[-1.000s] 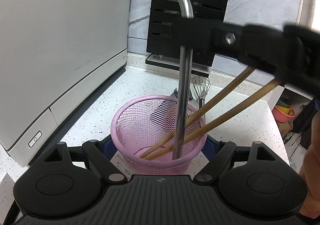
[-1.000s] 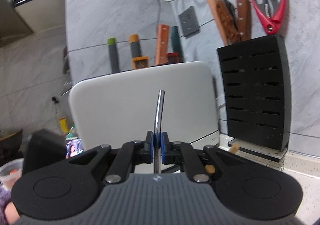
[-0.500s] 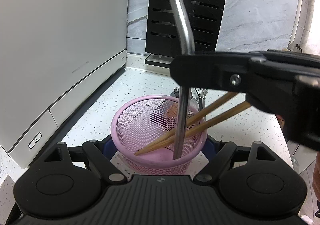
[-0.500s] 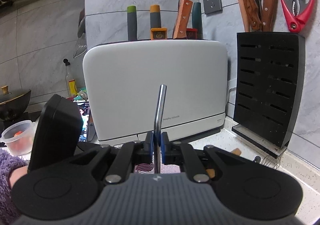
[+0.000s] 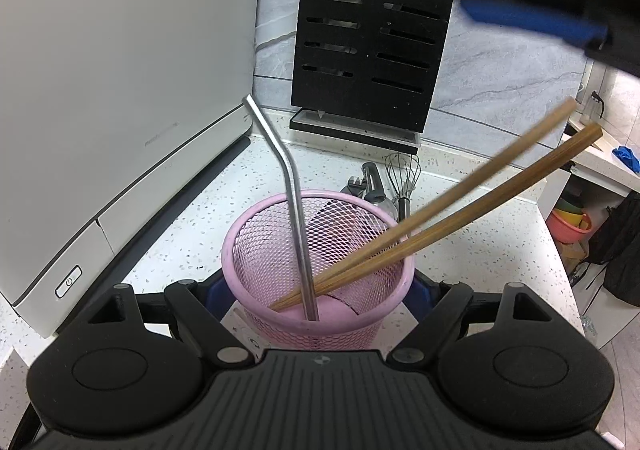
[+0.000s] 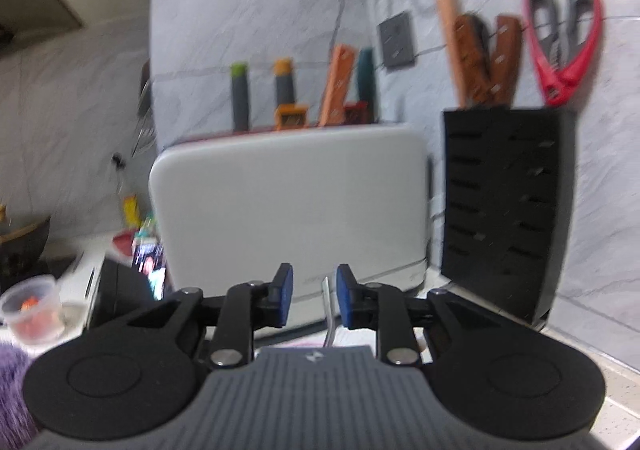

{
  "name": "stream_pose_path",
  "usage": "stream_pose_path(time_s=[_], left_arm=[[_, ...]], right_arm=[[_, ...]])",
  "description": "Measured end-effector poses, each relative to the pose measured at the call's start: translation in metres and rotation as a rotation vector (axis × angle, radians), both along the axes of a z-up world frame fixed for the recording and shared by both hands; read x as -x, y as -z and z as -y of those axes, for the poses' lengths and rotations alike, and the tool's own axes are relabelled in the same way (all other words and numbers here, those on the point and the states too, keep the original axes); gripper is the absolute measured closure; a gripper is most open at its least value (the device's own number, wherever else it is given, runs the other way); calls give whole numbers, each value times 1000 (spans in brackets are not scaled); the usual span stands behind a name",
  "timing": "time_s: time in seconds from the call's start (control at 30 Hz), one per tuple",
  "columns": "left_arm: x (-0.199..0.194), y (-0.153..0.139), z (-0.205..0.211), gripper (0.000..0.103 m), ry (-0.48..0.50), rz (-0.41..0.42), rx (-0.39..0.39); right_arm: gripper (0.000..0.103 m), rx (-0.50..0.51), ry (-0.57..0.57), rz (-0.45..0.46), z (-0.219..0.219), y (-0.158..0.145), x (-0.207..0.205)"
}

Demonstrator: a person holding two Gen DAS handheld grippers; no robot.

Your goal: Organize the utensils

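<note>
A pink mesh cup [image 5: 276, 234] stands on the speckled counter between the blue pads of my left gripper [image 5: 318, 290], which is shut on its sides. A bent metal straw [image 5: 294, 206] stands in the cup and leans to the left. Two wooden chopsticks [image 5: 460, 210] lean out to the right. My right gripper [image 5: 532, 18] hangs blurred above, at the upper right. In the right wrist view the right gripper [image 6: 314, 300] has its jaws opening, and the straw's tip [image 6: 327, 302] shows loose in the gap beside the right pad.
A white appliance [image 5: 120, 90] fills the left side. A black knife block [image 5: 372, 34] stands at the back wall. A whisk [image 5: 402, 174] and other metal tools lie behind the cup. Red scissors [image 6: 568, 50] stick out of the block. A small plastic tub [image 6: 32, 306] sits far left.
My right gripper opened, let go of the straw and rose to the upper right. The straw dropped lower into the cup and tipped left. The left gripper and cup stayed put.
</note>
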State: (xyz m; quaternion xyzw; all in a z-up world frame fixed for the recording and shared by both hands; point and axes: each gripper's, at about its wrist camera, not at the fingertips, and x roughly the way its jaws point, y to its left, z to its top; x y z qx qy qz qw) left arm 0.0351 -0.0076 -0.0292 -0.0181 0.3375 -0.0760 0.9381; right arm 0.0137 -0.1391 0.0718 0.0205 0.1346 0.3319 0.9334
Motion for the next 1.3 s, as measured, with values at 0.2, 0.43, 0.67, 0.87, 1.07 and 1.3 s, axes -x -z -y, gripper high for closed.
stream_pose_path(time_s=[0.2,0.43,0.67,0.87,1.07,1.3], left_arm=[[0,0,0,7,-1,1,1],[-2,0,2,7,-19,3,8],[-10,0,3,7,-42,8,8],[-18,1,3,7,-55,8,2],[-23,0,1,7,-68,0,9],[-25,-2,2,7,-69,-12,4]], right_arm=[[75,-89,157,0,38,-20,-3],[75,-65,347,-153,71,6,-14],[76,36,437,-437,73,46,-47],[80,35,426,-638,64,73,-79],[82,28,494,-716,59,87,-121],[69,36,586,-757,58,96,-173]])
